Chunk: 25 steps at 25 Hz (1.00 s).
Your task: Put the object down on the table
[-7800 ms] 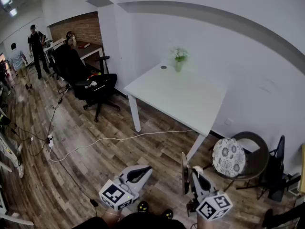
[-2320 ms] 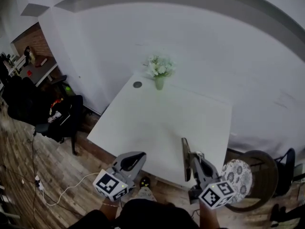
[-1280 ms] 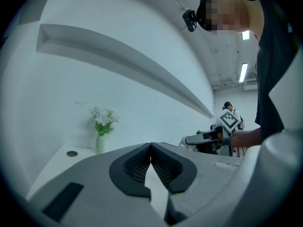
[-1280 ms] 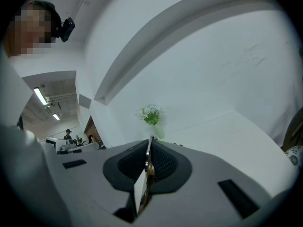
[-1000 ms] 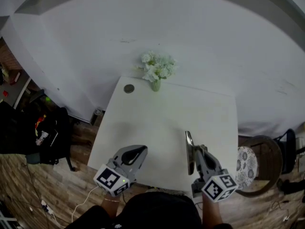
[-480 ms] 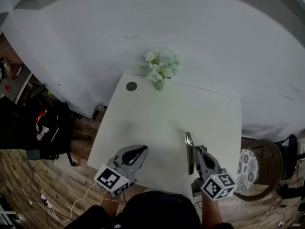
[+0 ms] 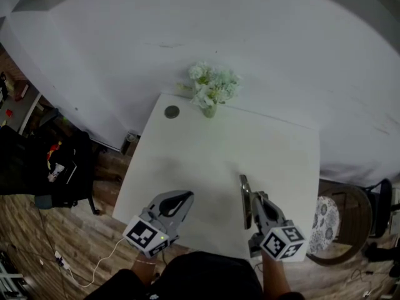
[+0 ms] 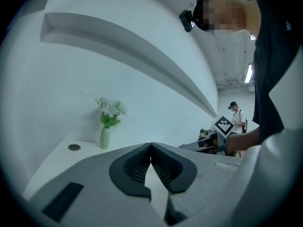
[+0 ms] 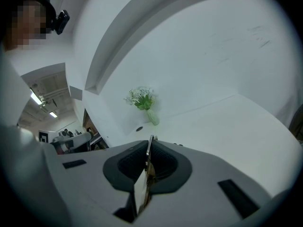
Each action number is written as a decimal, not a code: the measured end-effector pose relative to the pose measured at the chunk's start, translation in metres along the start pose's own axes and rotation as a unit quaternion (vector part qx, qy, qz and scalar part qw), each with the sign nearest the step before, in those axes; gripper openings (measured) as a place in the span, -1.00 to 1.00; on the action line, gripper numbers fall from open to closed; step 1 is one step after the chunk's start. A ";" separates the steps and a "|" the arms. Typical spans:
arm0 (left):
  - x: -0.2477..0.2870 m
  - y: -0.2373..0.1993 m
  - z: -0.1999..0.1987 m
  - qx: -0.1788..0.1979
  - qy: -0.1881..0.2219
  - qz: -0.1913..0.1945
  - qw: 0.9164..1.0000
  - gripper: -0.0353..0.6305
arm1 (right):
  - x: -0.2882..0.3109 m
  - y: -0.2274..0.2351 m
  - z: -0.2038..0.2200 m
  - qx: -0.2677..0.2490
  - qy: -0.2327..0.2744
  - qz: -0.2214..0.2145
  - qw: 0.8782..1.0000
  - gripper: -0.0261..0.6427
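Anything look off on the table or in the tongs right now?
Nothing stands out. The vase stands upright at the far edge of the table, the right tongs grip a thin flat object on edge, the left tongs are shut, empty.

We see a vase of white flowers (image 7: pixel 210 92) near the white wall (image 7: pixel 262 36), a patterned cushion (image 7: pixel 324 220) on a round chair (image 7: pixel 349 197), and a wooden floor (image 7: pixel 56 245).

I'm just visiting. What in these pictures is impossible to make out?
1. The thin flat object clamped in the right gripper: seen only edge-on in the head and right gripper views, and the pads cover its faces.
2. The small dark round disc on the white table: too small in every view to identify.
3. The distant standing person, left gripper view: too small for detail.
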<state>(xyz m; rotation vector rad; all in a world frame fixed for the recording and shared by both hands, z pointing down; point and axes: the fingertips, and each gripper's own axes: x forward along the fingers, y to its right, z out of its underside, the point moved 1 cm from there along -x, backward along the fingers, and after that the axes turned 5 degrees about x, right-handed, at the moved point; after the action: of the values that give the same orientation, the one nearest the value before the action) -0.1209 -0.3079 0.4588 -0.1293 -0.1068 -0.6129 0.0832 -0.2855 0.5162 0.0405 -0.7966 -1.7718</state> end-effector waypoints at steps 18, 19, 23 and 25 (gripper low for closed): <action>0.009 -0.019 0.014 -0.019 -0.024 -0.001 1.000 -0.89 | 0.032 0.021 0.025 0.014 -0.046 0.017 0.999 -0.88; 0.009 -0.020 0.012 -0.021 -0.022 -0.001 1.000 -0.89 | 0.033 0.022 0.027 0.015 -0.048 0.019 0.999 -0.88; 0.012 -0.023 0.015 -0.012 -0.021 0.001 1.000 -0.89 | 0.036 0.027 0.032 0.016 -0.055 0.026 0.998 -0.88; 0.013 -0.023 0.017 -0.017 -0.028 0.001 0.999 -0.89 | 0.039 0.030 0.035 0.017 -0.060 0.027 0.998 -0.88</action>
<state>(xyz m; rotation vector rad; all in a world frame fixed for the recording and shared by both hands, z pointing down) -0.1242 -0.3313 0.4799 -0.1790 -0.1513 -0.6097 0.0797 -0.3054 0.5729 -0.0642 -0.9052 -1.7219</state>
